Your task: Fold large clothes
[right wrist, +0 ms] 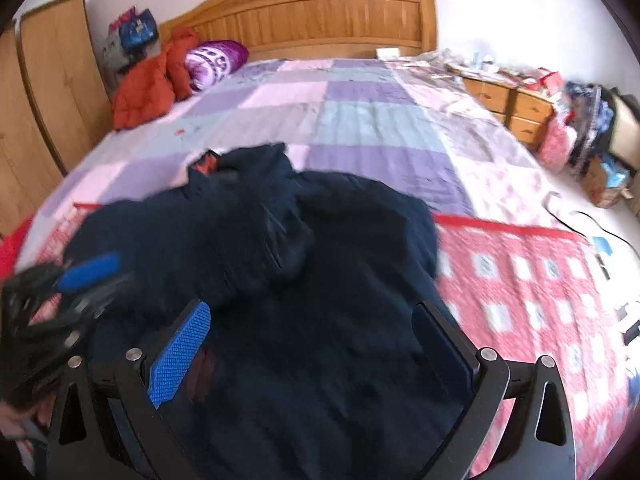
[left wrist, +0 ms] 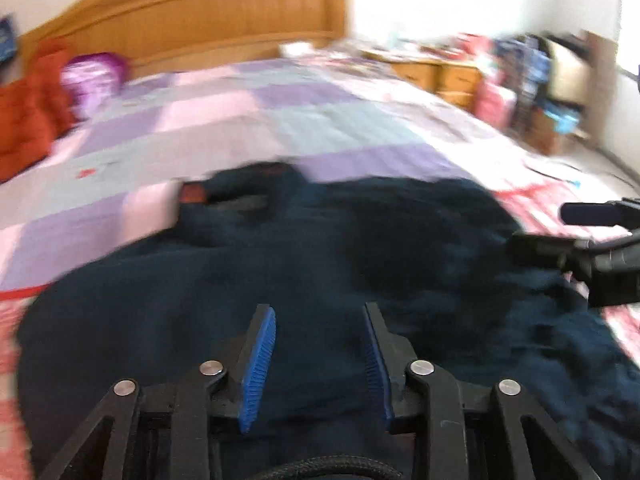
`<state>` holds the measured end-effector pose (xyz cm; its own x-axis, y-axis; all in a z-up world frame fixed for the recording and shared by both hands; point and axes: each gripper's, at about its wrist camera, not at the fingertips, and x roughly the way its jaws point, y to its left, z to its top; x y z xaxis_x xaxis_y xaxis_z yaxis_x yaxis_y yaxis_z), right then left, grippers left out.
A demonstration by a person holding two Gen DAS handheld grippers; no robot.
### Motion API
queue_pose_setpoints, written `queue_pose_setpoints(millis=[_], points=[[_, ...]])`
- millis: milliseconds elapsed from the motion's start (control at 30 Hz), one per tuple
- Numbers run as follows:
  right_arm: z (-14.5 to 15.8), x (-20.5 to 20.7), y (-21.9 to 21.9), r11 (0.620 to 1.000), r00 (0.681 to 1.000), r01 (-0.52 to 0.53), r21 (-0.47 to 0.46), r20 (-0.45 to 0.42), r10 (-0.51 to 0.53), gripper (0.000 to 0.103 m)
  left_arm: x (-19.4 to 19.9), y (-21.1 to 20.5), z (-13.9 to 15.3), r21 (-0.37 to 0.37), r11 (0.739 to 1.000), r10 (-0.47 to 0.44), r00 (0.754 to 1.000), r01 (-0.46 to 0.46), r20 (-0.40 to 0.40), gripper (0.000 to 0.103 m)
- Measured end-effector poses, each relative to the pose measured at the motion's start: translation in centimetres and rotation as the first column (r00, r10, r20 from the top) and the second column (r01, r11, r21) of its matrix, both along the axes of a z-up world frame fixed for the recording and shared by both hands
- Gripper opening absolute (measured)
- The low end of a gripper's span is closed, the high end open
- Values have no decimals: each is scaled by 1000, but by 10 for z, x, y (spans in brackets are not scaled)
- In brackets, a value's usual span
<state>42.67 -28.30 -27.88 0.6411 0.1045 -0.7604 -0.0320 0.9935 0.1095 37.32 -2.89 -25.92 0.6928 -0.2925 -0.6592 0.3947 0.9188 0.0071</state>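
A large dark navy jacket [left wrist: 360, 264] lies crumpled on the bed, its collar with an orange lining [left wrist: 192, 194] pointing toward the headboard. My left gripper [left wrist: 318, 312] hovers over the near part of the jacket, its blue pads [left wrist: 260, 360] apart with no cloth pinched between them. The right gripper [left wrist: 560, 230] reaches in from the right edge. In the right wrist view the jacket [right wrist: 320, 260] fills the middle. My right gripper [right wrist: 312, 308] stands wide open above it. The left gripper [right wrist: 108, 276] shows blurred at the left.
The bed carries a pink, purple and grey patchwork quilt [right wrist: 360, 120] with a red-patterned part [right wrist: 520, 288]. An orange-red coat [right wrist: 148, 88] and a purple pillow [right wrist: 216, 60] lie by the wooden headboard [right wrist: 320, 12]. A cluttered dresser [right wrist: 516, 108] stands right, a wardrobe [right wrist: 48, 92] left.
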Motion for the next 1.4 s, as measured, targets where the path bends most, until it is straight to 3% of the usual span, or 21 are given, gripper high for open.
queue_pose_setpoints(millis=[100, 233, 300, 367, 433, 567, 633, 700, 767, 833, 967, 1033, 1100, 1133, 1233, 1333, 1367, 1400], points=[[-6, 39, 21, 997, 999, -46, -60, -9, 46, 103, 30, 54, -4, 15, 986, 167, 986, -167, -20, 39], [-33, 80, 33, 996, 995, -37, -78, -100, 29, 103, 77, 118, -24, 24, 935, 355, 930, -354, -91, 39], [-51, 91, 34, 998, 984, -31, -55, -174, 21, 103, 101, 141, -54, 52, 914, 405, 895, -402, -189, 39], [-75, 94, 35, 999, 965, -42, 27, -259, 48, 99, 113, 154, -86, 64, 909, 413, 867, -413, -279, 41], [-86, 80, 43, 997, 963, -77, 26, -259, 81, 90, 116, 156, -106, 78, 917, 396, 869, -391, -296, 42], [-91, 45, 59, 985, 963, -166, -56, -222, 150, 69, 123, 158, -110, 58, 922, 381, 873, -382, -305, 43], [-92, 38, 56, 984, 963, -168, -52, -221, 153, 65, 125, 161, -103, 46, 922, 380, 873, -385, -305, 44], [-83, 35, 52, 987, 972, -146, -62, -193, 132, 64, 116, 161, -82, 13, 924, 372, 890, -383, -262, 44], [-65, 28, 52, 987, 986, -127, -101, -116, 115, 64, 104, 161, -61, -25, 936, 338, 920, -350, -198, 44], [-46, 25, 59, 982, 993, -118, -148, -32, 114, 64, 103, 158, -52, -23, 939, 336, 927, -344, -165, 46], [-4, 49, 90, 978, 987, -96, -184, 108, 117, 64, 128, 160, -58, -50, 920, 370, 905, -388, -208, 46], [16, 63, 106, 982, 979, -78, -172, 174, 108, 65, 139, 161, -79, -42, 909, 387, 877, -415, -285, 47], [26, 75, 122, 984, 972, -92, -154, 200, 122, 69, 142, 159, -99, -28, 912, 379, 869, -408, -318, 48], [26, 87, 132, 984, 970, -132, -117, 189, 153, 77, 141, 158, -105, -24, 914, 377, 871, -405, -316, 48], [-5, 121, 147, 977, 982, -173, -122, 58, 181, 80, 134, 156, -105, -31, 916, 373, 879, -400, -298, 48], [-66, 139, 122, 982, 987, -99, -163, -144, 75, 80, 132, 161, -107, -48, 929, 338, 895, -366, -292, 52], [-87, 134, 99, 995, 980, -81, -63, -186, 68, 80, 130, 162, -107, -56, 931, 329, 898, -360, -292, 52], [-95, 123, 84, 997, 985, -75, -6, -156, 73, 80, 129, 165, -107, -61, 934, 321, 903, -351, -287, 52]])
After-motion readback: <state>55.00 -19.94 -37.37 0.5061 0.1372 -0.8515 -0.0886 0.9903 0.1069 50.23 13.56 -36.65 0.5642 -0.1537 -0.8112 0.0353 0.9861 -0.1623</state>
